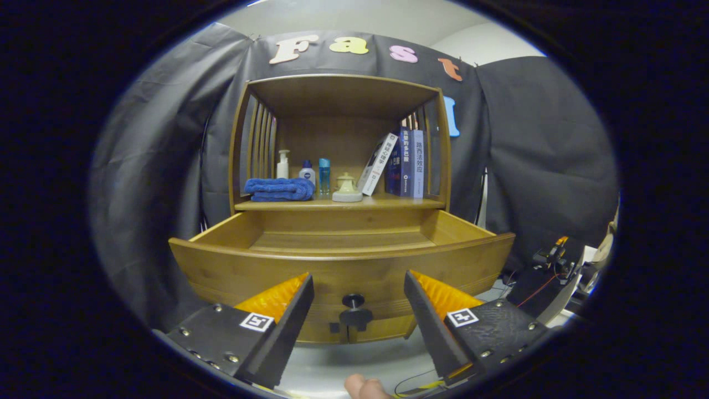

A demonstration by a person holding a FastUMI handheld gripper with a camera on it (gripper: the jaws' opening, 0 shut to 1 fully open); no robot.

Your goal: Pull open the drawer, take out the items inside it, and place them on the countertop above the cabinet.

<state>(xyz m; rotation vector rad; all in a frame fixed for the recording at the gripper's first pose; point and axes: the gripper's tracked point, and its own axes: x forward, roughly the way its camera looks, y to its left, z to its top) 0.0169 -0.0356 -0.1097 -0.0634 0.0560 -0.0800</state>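
The claw (359,288) stands wide open with nothing between its fingers; each finger carries a small square black-and-white marker tile on its upper face. In the gap between the fingers, just ahead of them, sits the dark round knob (353,302) of the drawer (343,266), and the fingers are apart from it on either side. The drawer is pulled well out of the wooden cabinet (338,144), its curved front panel facing the claw; the part of its floor that can be seen is bare wood, while the strip behind the front panel is hidden.

Above the drawer, on the worktop (388,203) inside the cabinet's open shelf space, lies a folded blue towel (279,189). Behind it stand a white pump bottle (283,164), a small white bottle with a dark blue cap (307,171) and a slim light-blue bottle (324,175); their labels are too small to read. Just beside these sits a cream-coloured lidded dish (347,189). To its right a white book (378,163) leans against upright blue books (410,163); their spines bear Chinese characters, too small to read with certainty.

A fingertip of a person (365,387) shows below the claw.
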